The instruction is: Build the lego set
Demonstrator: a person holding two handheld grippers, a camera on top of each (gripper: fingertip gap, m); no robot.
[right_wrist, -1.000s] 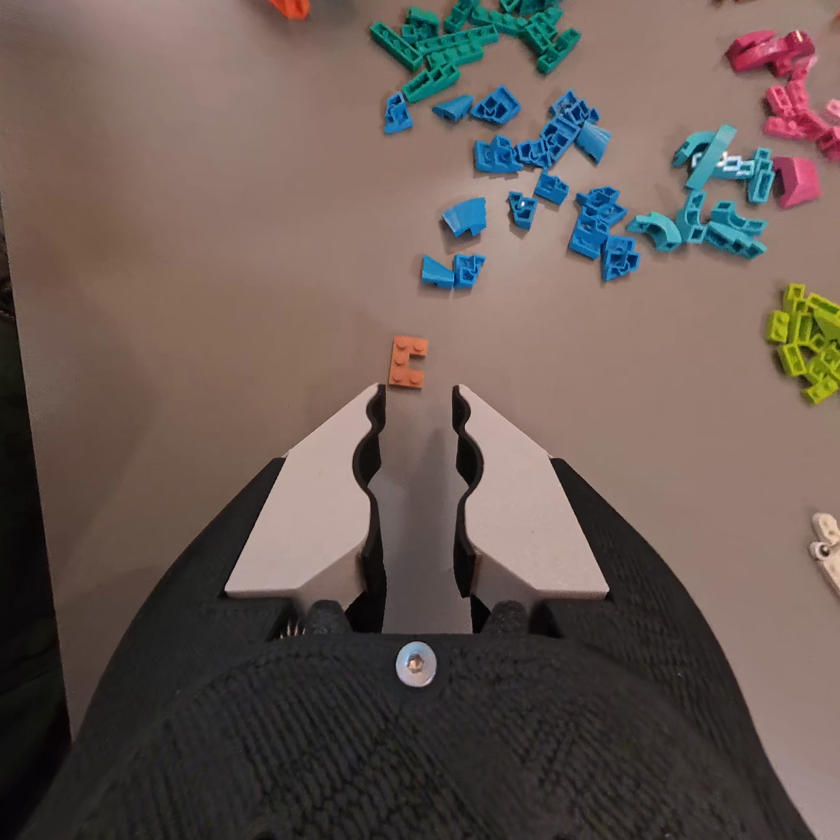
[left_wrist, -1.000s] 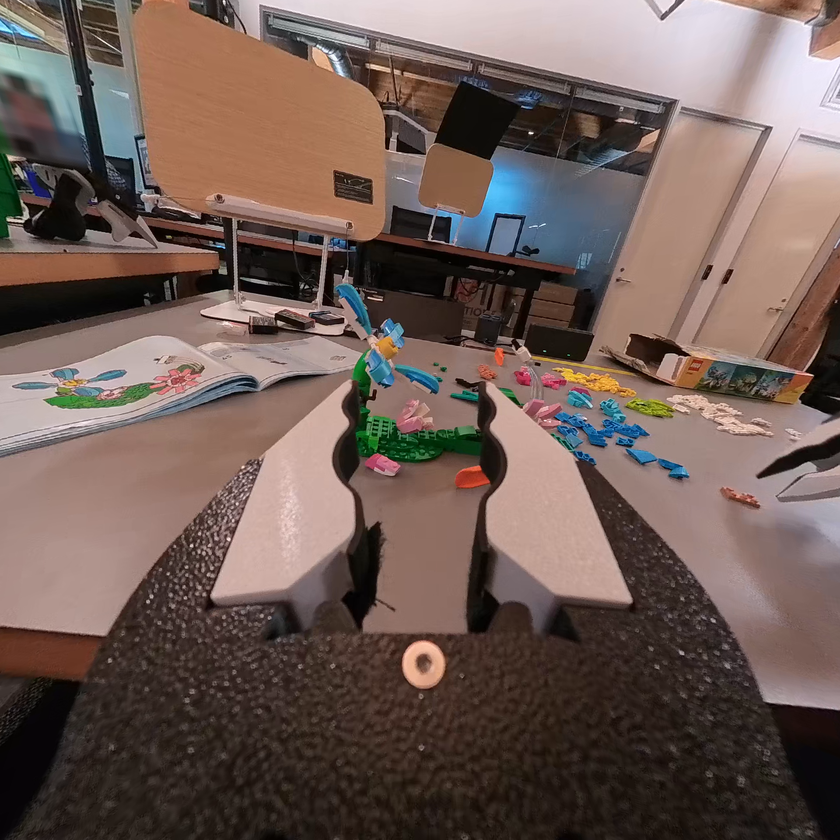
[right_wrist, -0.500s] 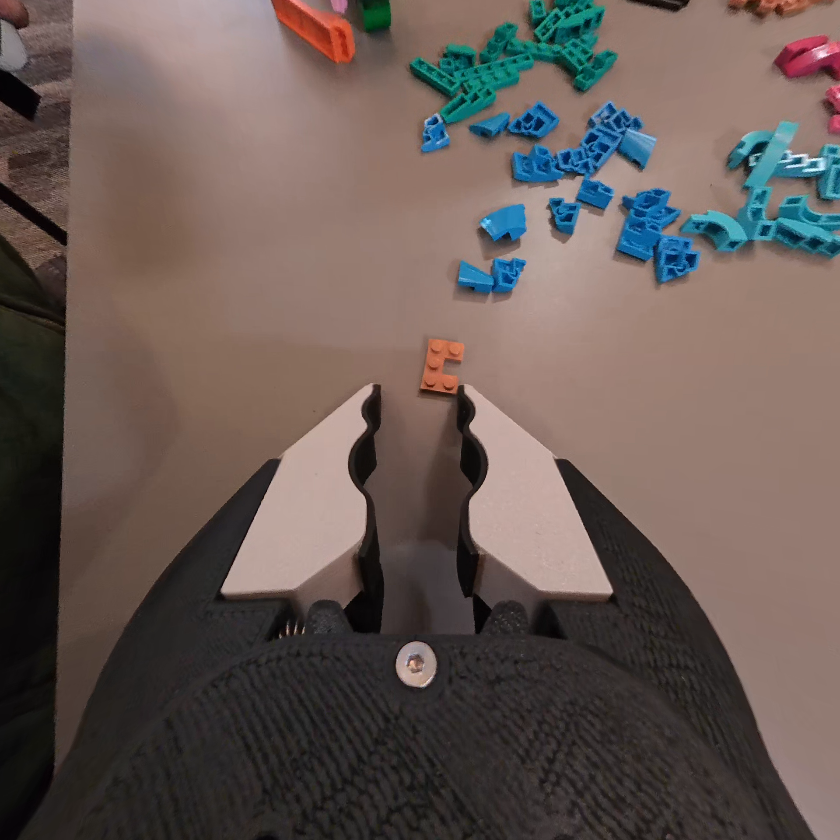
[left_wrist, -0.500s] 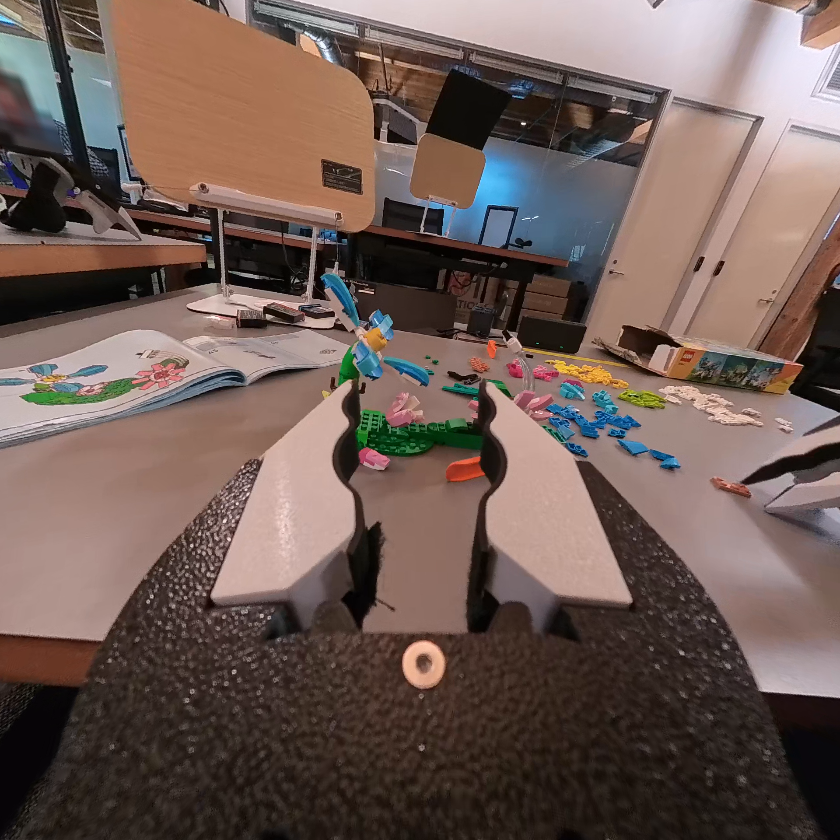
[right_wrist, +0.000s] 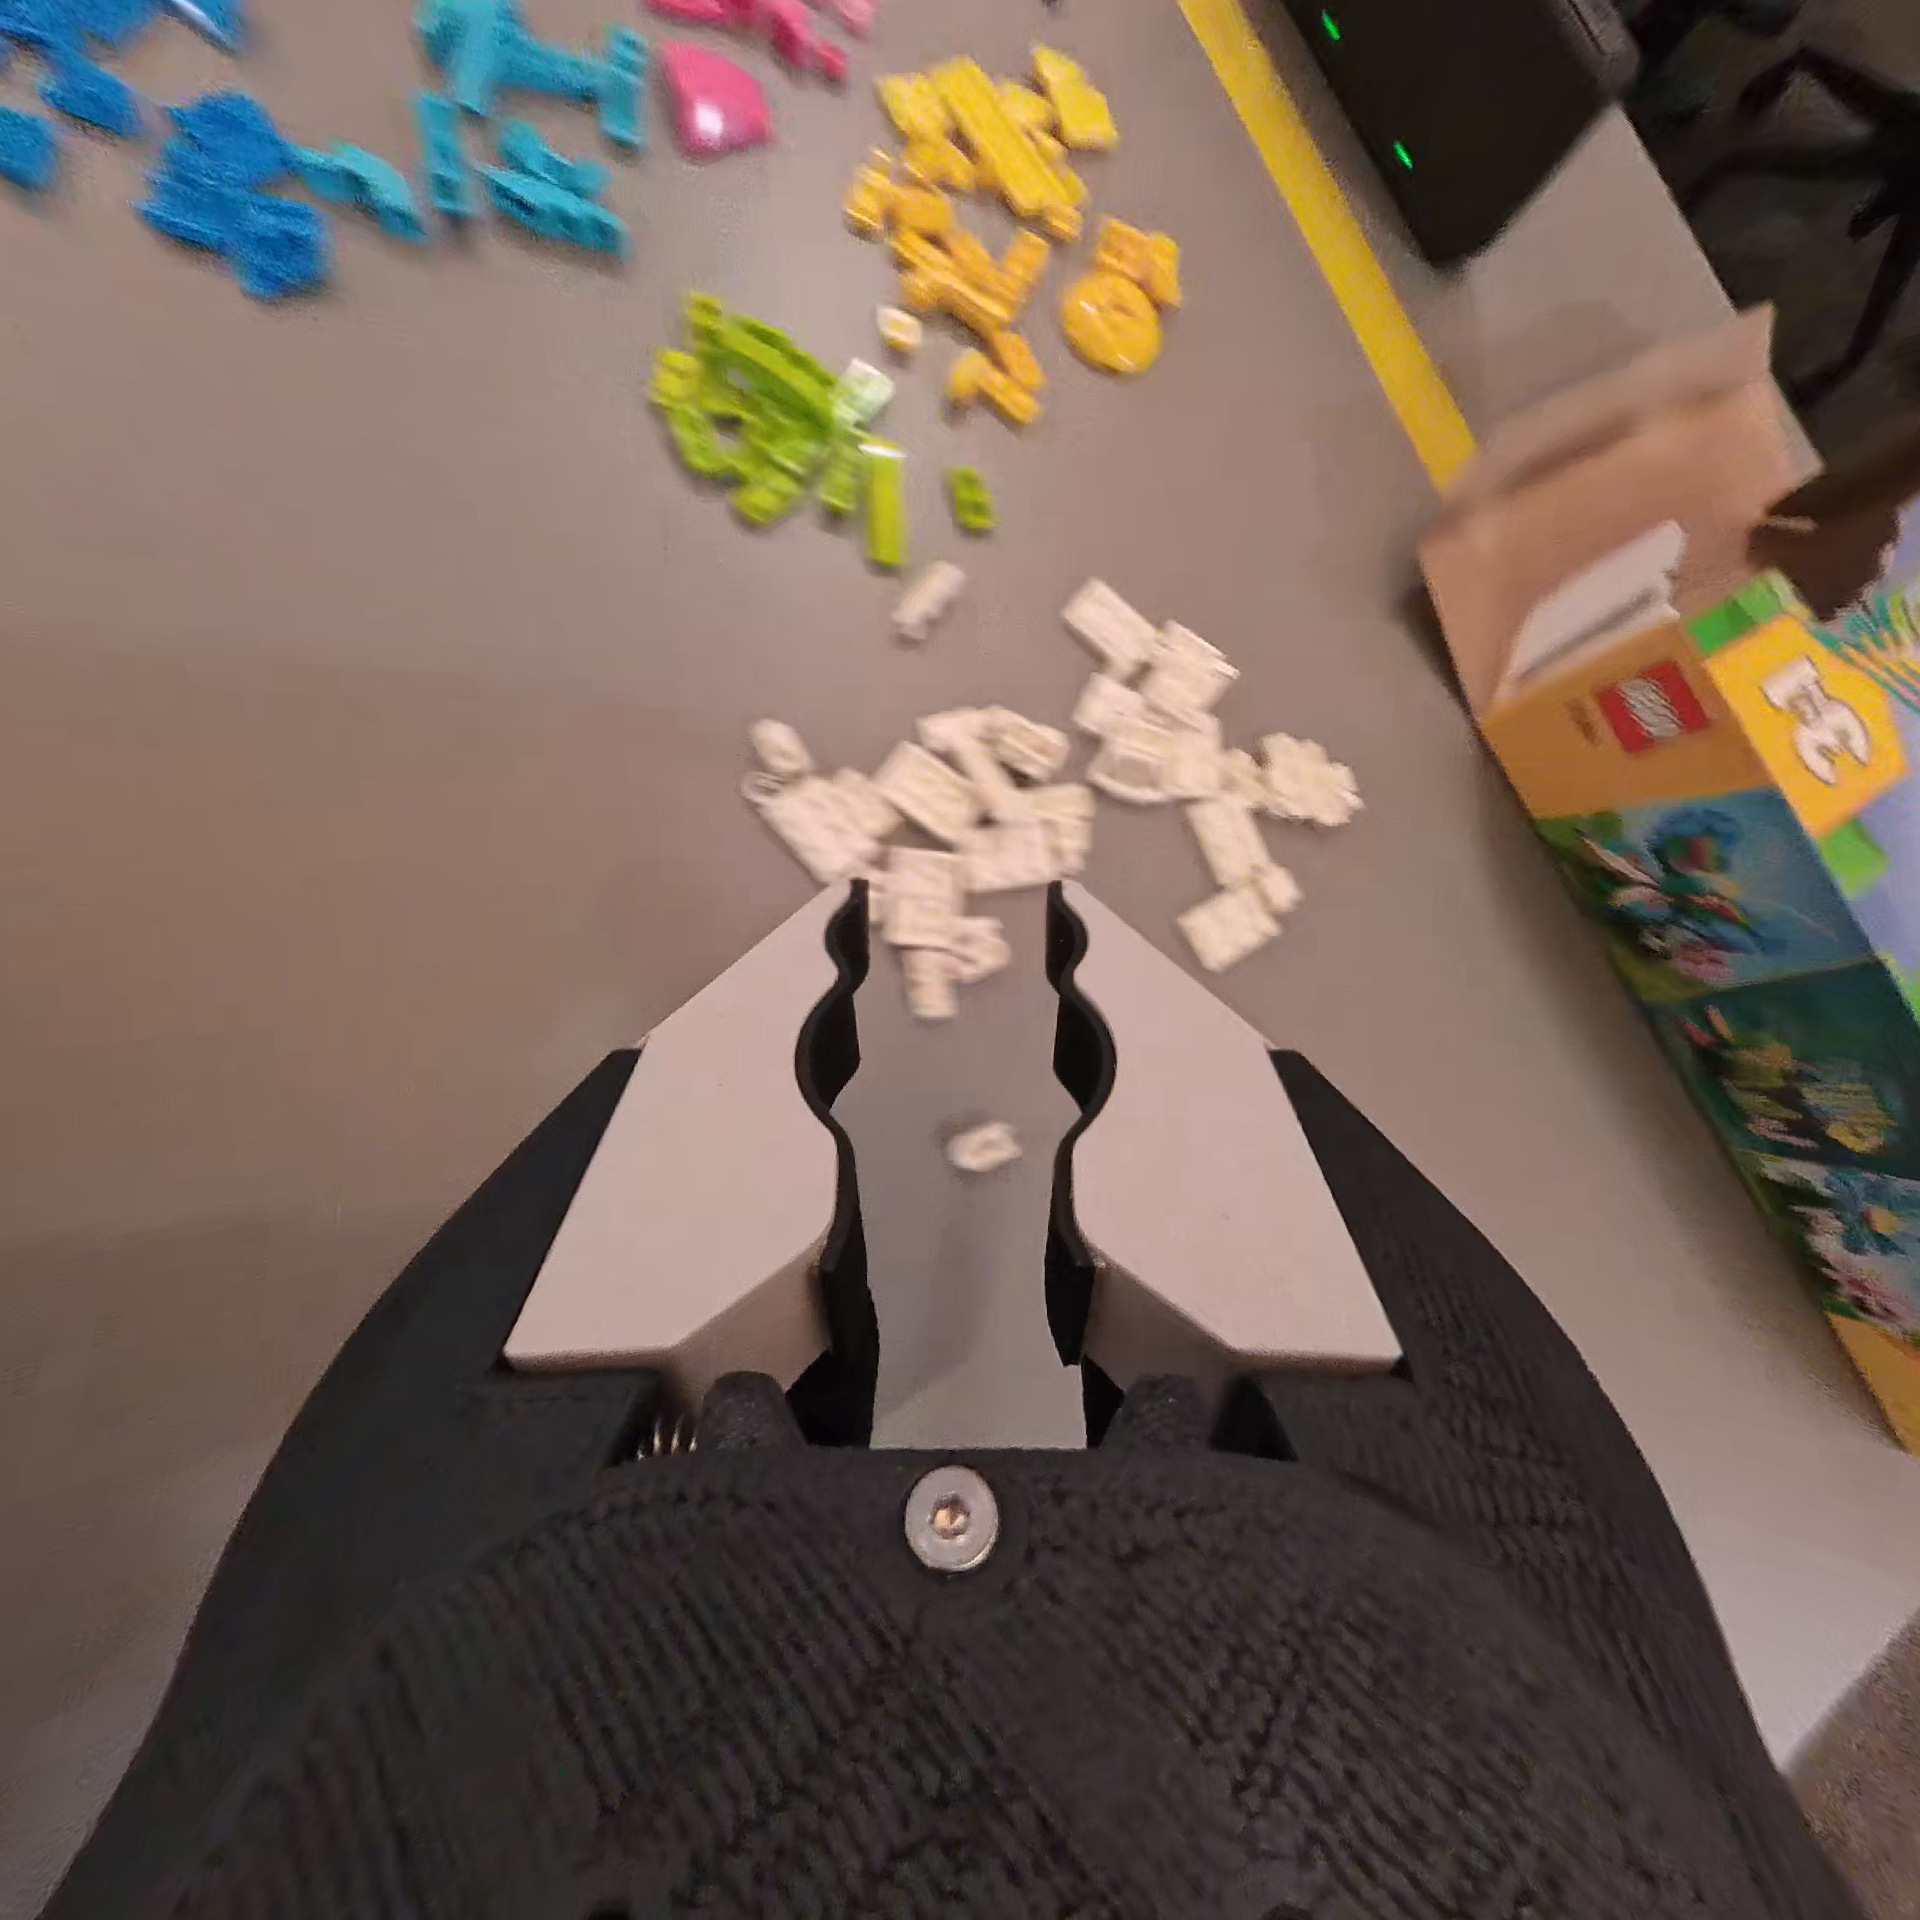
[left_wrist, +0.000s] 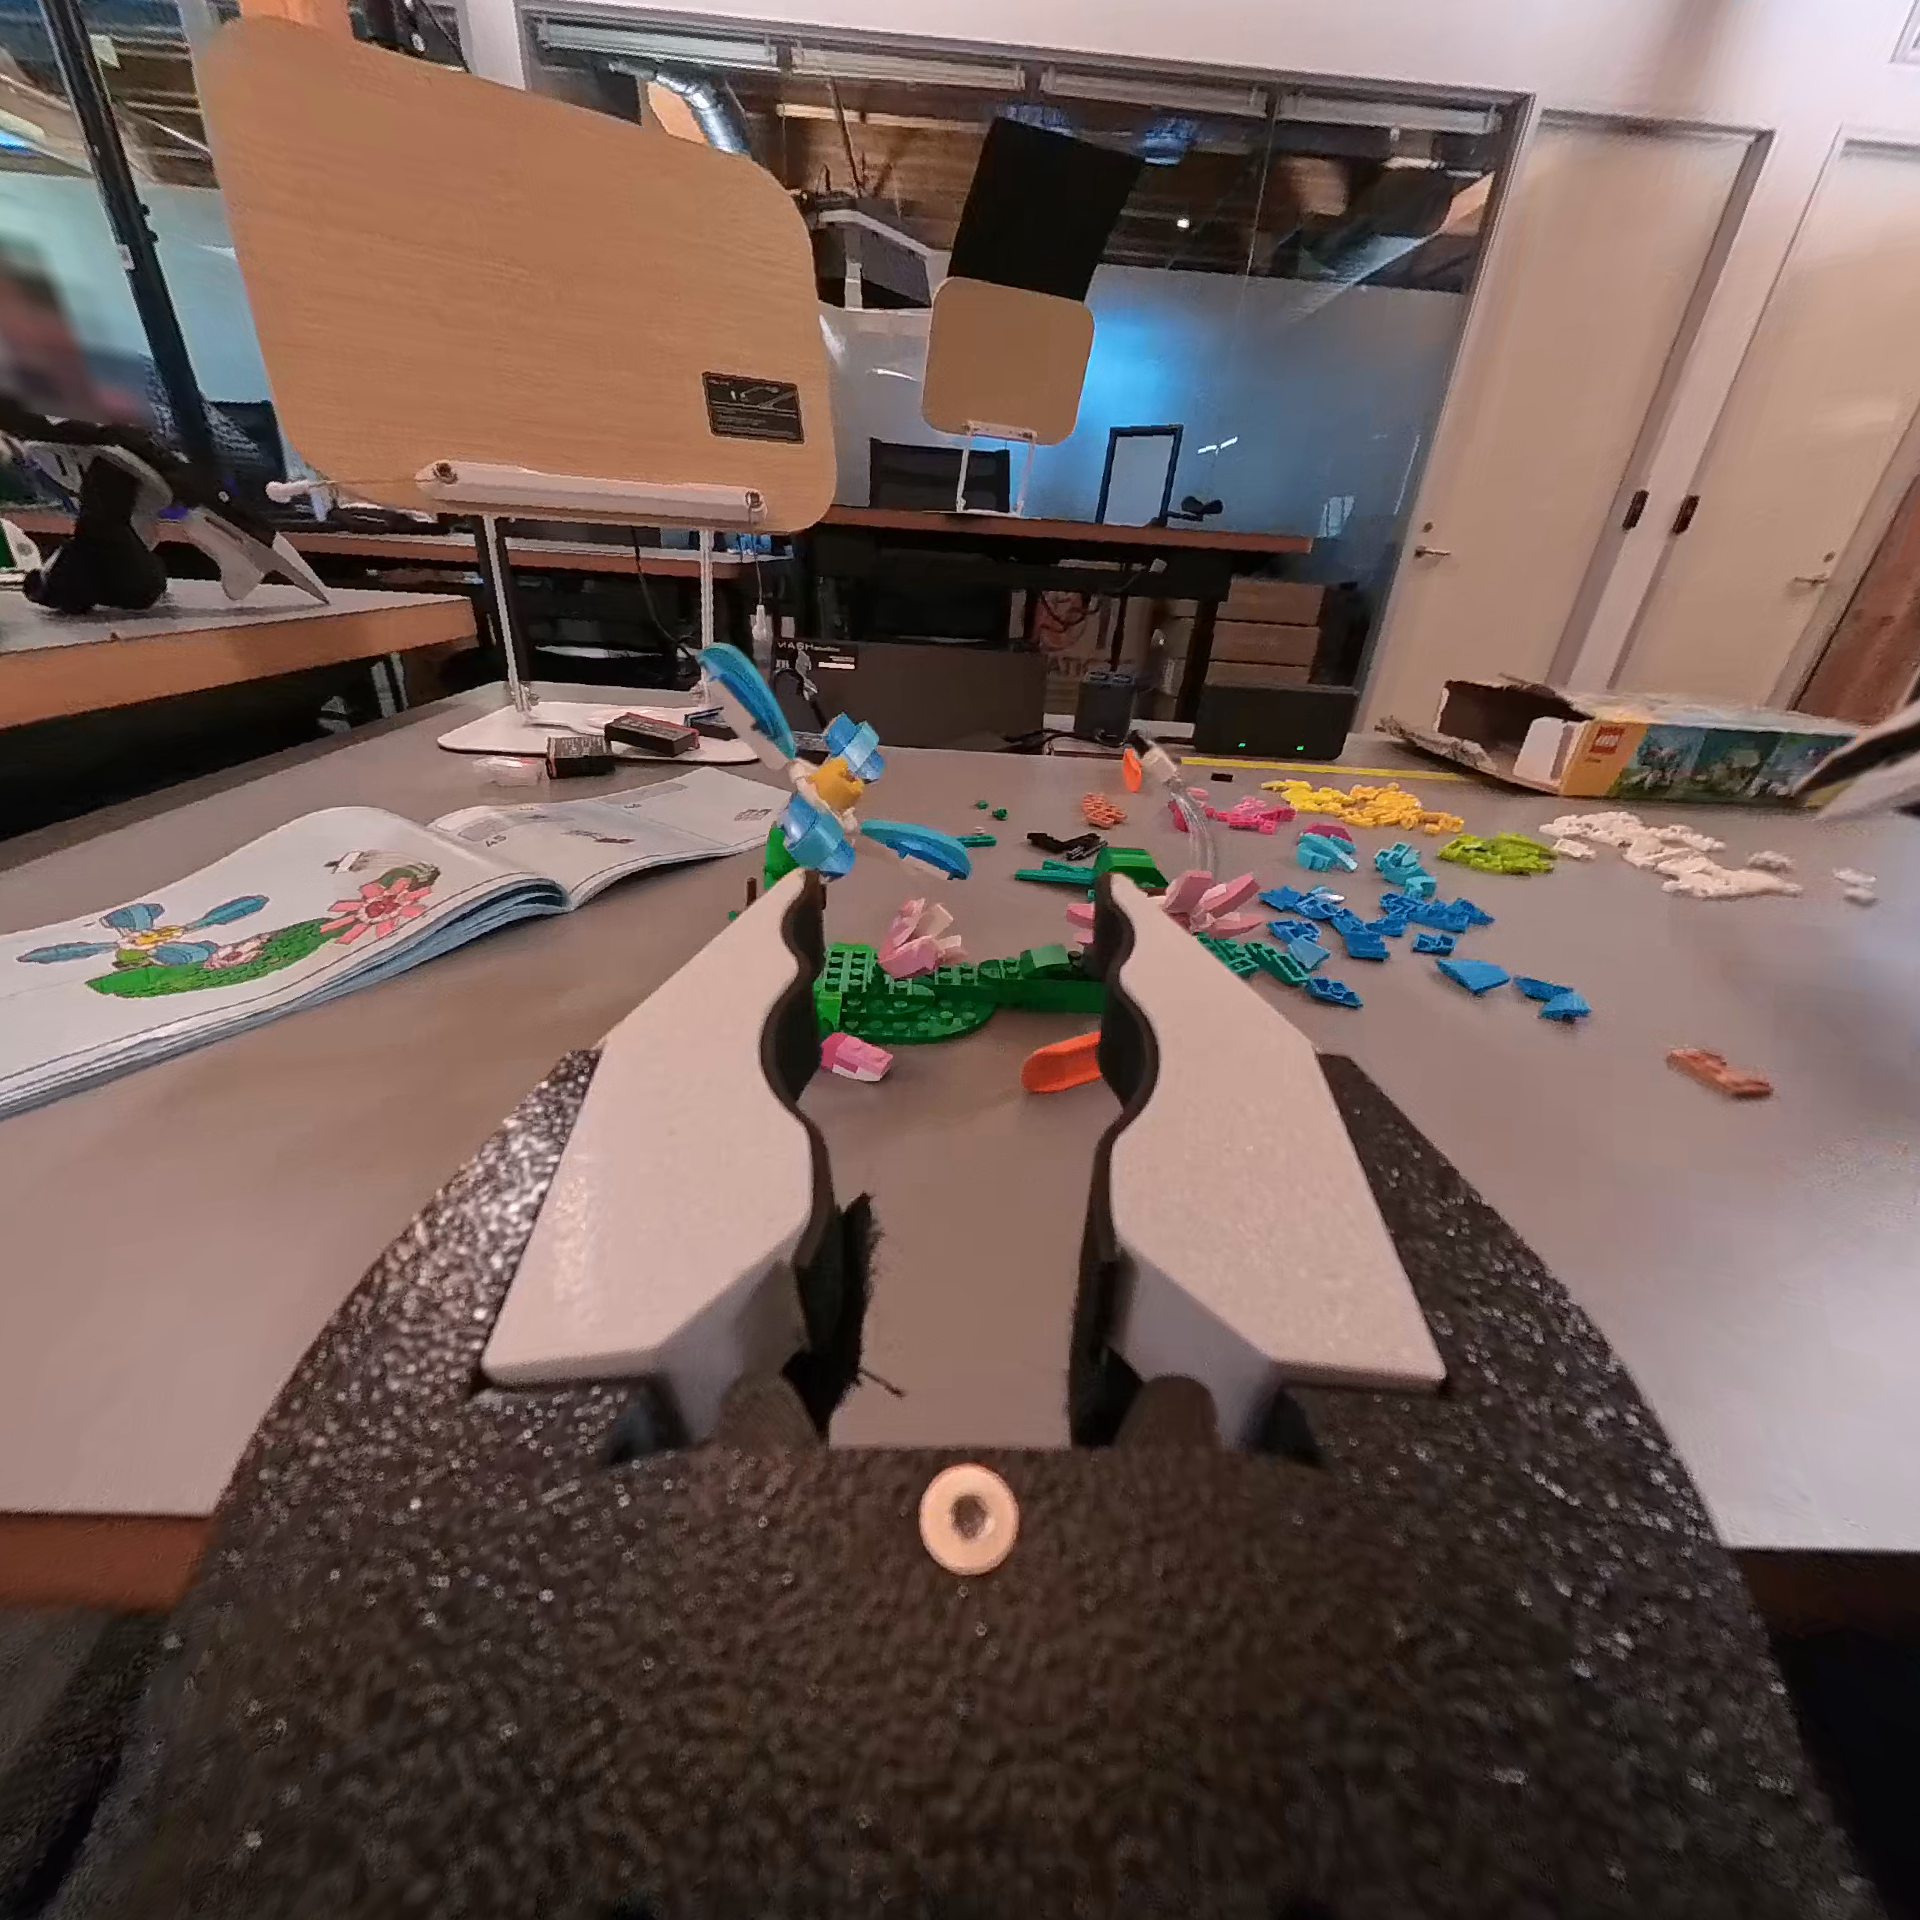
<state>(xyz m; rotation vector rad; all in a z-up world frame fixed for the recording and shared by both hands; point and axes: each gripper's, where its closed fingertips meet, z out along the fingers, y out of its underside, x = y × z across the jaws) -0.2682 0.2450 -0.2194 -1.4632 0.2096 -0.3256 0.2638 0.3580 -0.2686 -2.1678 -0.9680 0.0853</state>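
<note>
In the left wrist view my left gripper [left_wrist: 951, 894] is open and empty, held low over the table in front of the part-built model [left_wrist: 914, 987]: a green base with pink flowers and a blue dragonfly [left_wrist: 831, 779] on a stem. An orange piece [left_wrist: 1060, 1062] lies by its right finger. A small brown plate [left_wrist: 1720, 1073] lies alone at the right. In the right wrist view my right gripper [right_wrist: 954, 896] is open and empty, above a heap of white pieces [right_wrist: 1039, 800]. One white piece [right_wrist: 982, 1143] lies between its fingers. The right gripper's tip shows at the left view's right edge [left_wrist: 1870, 769].
An open instruction booklet [left_wrist: 312, 904] lies at the left. Sorted heaps lie on the table: blue [right_wrist: 229, 218], lime [right_wrist: 769, 426], yellow [right_wrist: 1008, 239], pink [right_wrist: 717, 109]. The set's box [right_wrist: 1714, 852] stands at the right, by a yellow stripe [right_wrist: 1340, 249]. A wooden stand [left_wrist: 520, 291] is behind. The grippers' ends are close to 55 cm from one another. The yellow stripe [right_wrist: 1340, 249] is about 25 cm from my right fingertips.
My right gripper has swung right, away from the small brown plate and blue pieces, to over the white heap near the box. My left gripper has hardly moved.
</note>
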